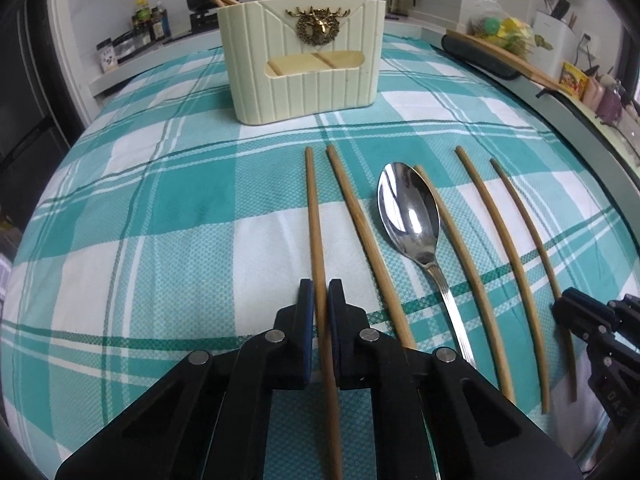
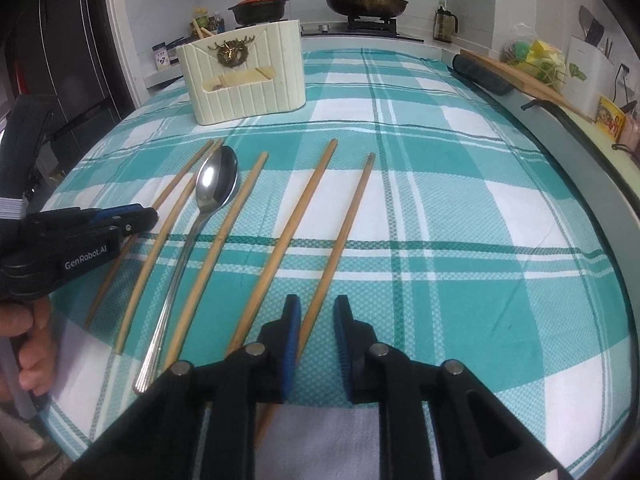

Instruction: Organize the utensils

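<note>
Bamboo filled my left view: the left gripper [image 1: 320, 292] had its blue-padded fingers [image 1: 306, 300] drawn in close on either side of the leftmost chopstick [image 1: 314, 220]. They looked clamped on it, though I could not tell for sure that the pads were touching the wood. The right gripper [image 2: 317, 312] had its fingers [image 2: 294, 316] spread apart, gripping nothing, with the rightmost chopstick [image 2: 344, 232] running up between them, closer to the left pad. On the teal plaid cloth [image 2: 460, 240] covering the bench, five chopsticks lay side by side with a steel spoon [image 1: 410, 216] among them, bowl facing up, handles toward me. The cream utensil holder [image 1: 304, 60] with a brass stag emblem stood beyond them, well apart, with two chopsticks poking from its far left corner.
</note>
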